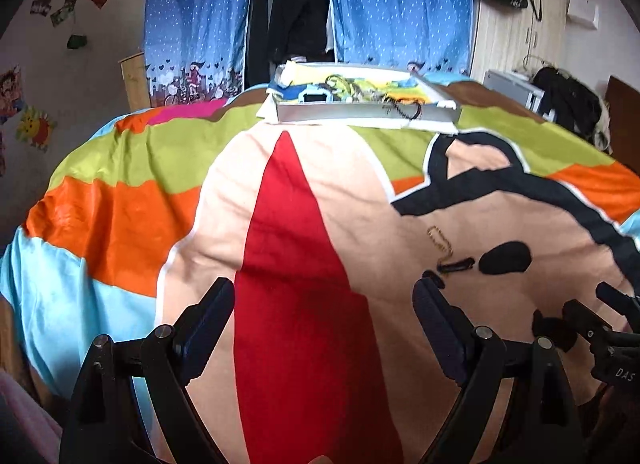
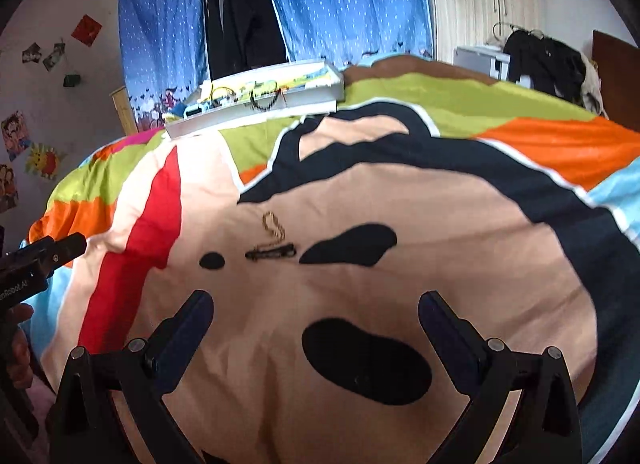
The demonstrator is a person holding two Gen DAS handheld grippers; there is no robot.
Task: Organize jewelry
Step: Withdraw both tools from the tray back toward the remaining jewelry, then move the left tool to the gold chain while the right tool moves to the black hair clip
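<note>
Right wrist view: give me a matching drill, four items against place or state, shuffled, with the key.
Items:
1. gold chain
2. black hair clip
3. white tray
4. right tongs

Place or state:
A. far edge of the bedspread, holding jewelry
B. open, holding nothing
C. loose on the peach patch, just beyond the clip
D. on the peach patch between two black patches

Pairs: 1-C, 2-D, 3-A, 4-B

A thin gold chain [image 2: 273,224] lay in a loose loop on the bedspread, its lower end touching a black hair clip [image 2: 271,252] that lay flat. Far across the bed sat a shallow white tray [image 2: 256,105] holding tangled jewelry, with a dark bead bracelet [image 2: 264,103] draped over its front rim.
</note>
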